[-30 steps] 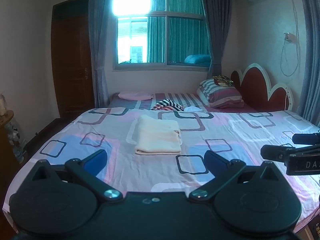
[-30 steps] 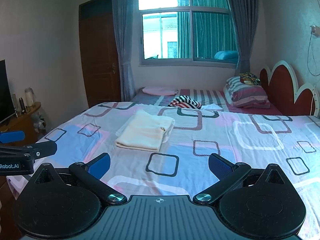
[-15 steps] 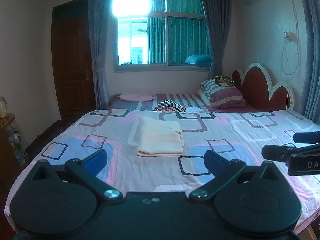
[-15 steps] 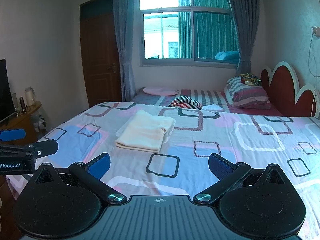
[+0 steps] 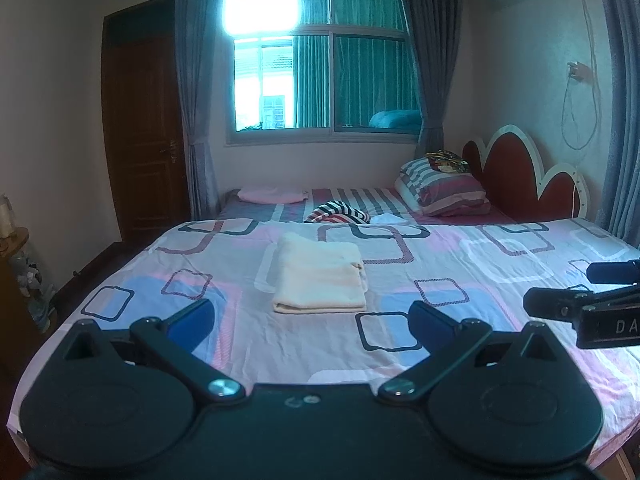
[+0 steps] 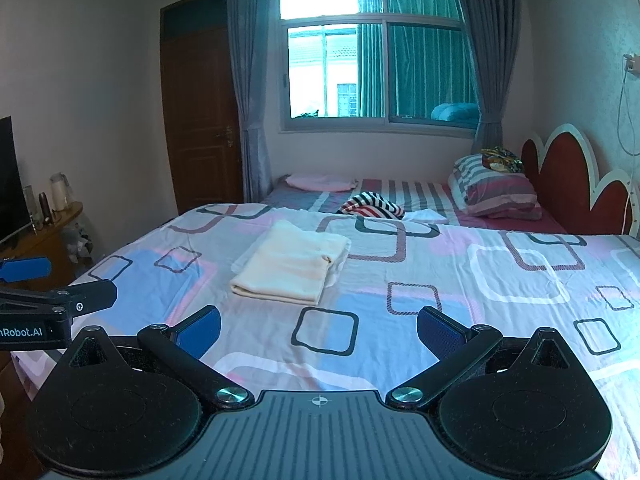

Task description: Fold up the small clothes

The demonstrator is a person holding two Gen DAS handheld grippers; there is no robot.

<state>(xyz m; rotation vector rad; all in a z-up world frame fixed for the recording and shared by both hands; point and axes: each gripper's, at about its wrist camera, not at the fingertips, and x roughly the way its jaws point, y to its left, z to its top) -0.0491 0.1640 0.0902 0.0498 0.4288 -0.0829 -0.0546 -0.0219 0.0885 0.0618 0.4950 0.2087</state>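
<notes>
Both grippers idle over near edge of bed: left gripper fingers apart, right gripper fingers apart, nothing held. Cream folded cloth mid-bed, twd left edge. Risk, my est.: grabbing top layer only undoes fold; striped garment at far edge, long reach.

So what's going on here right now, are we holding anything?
Nothing is held. Both tongs, left and right, are open and hang above the near edge of the bed. The cream garment lies folded on the patterned sheet, apart from both. A striped garment sits unfolded farther back.
</notes>
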